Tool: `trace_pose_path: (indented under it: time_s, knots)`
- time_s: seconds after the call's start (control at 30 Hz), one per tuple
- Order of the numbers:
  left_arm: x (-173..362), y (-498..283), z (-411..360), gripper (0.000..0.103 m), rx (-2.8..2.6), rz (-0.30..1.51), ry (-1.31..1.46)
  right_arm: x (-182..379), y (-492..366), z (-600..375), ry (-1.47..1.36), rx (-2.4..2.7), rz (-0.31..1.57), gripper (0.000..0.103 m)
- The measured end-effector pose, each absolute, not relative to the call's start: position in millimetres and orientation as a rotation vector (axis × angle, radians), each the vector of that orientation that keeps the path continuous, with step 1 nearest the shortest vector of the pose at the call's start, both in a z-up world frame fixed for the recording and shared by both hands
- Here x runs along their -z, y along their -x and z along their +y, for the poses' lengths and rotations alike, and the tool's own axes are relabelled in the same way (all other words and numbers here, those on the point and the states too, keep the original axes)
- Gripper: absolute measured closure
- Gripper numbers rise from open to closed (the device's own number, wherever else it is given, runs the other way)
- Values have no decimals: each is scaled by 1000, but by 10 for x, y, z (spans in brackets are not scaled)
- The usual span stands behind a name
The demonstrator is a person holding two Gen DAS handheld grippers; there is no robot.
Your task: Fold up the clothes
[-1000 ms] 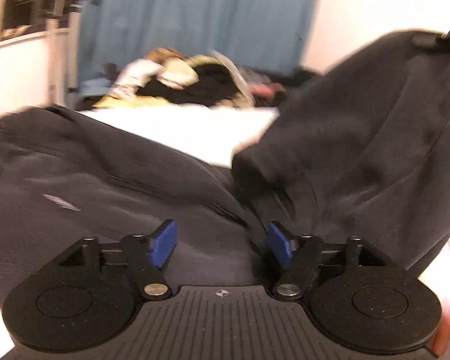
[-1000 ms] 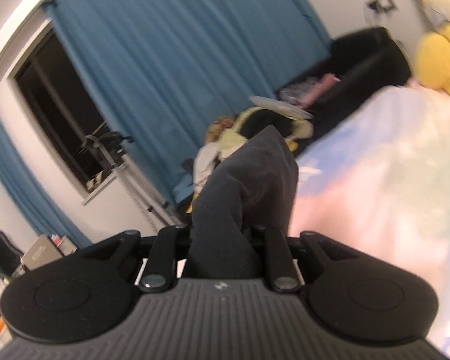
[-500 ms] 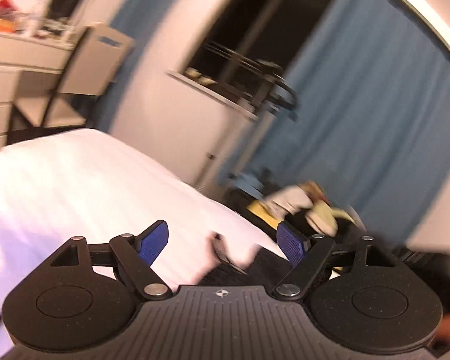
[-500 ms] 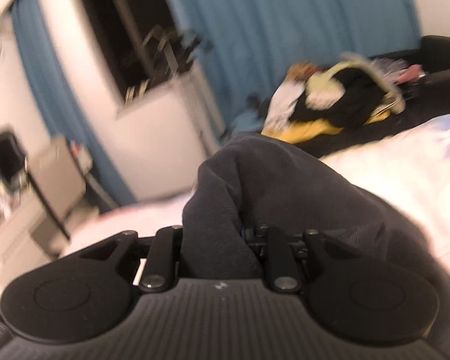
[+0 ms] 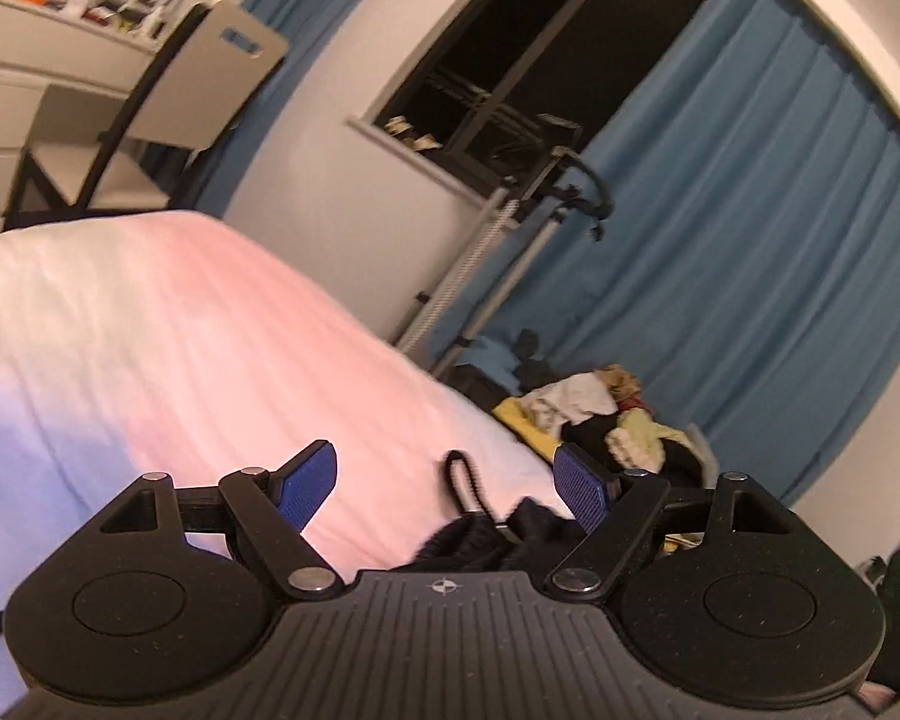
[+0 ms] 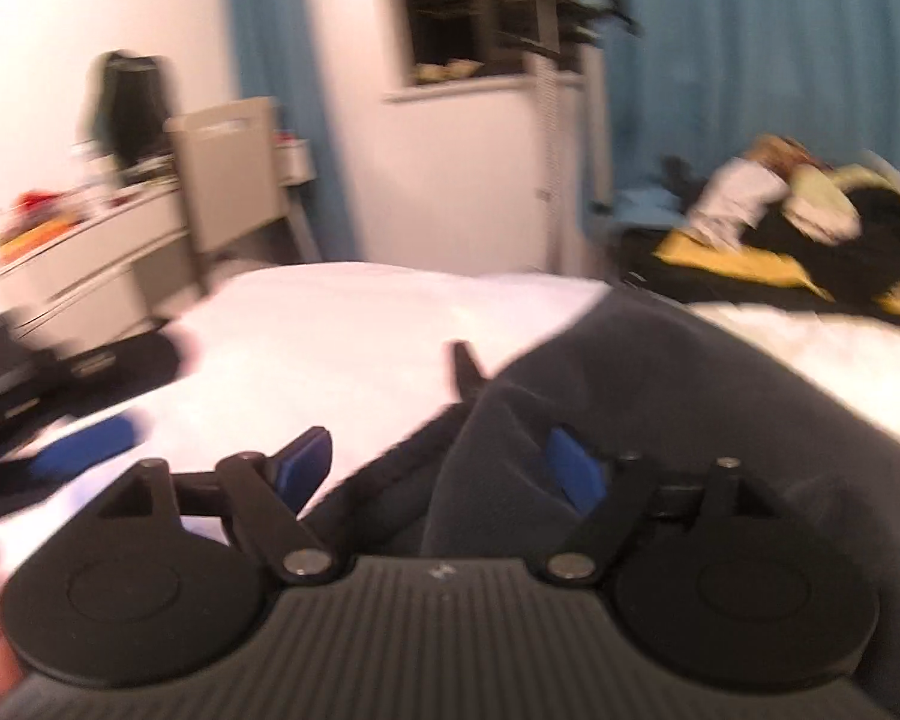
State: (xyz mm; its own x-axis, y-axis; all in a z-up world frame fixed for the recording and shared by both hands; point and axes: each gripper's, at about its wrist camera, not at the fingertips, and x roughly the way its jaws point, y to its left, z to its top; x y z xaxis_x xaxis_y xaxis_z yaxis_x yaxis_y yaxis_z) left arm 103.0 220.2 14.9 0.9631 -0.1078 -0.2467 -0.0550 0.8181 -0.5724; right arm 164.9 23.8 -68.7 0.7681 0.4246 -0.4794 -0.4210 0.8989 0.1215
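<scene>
Left wrist view: left gripper is hovering over the white bed, blue-padded fingers spread wide, pinching nothing. A bit of the dark garment w/ a black cord loop is lying just below, between the fingers, near the bed edge.

Right wrist view (blurred): right gripper is sitting w/ fingers spread apart; the dark grey garment is draping over the right-side finger and bunching between the two, but neither pad is pressing on it. Garment is resting on the bed, on its right half in this view.

Bkgd: a heap of mixed clothes, yellow, white and black, is lying beyond the far bed edge; whether a basket or other container is holding it cannot be told. Blue curtain, dark window, chair and white drawers w/ clutter on top are standing along the wall.
</scene>
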Motion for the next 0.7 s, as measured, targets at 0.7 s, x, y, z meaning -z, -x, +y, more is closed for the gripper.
trace_pose_path:
  time_s: [0.7]
  knots:
    - [45,-955,908,21,528,497,777,776,-638,-1645,120,-545,406,17]
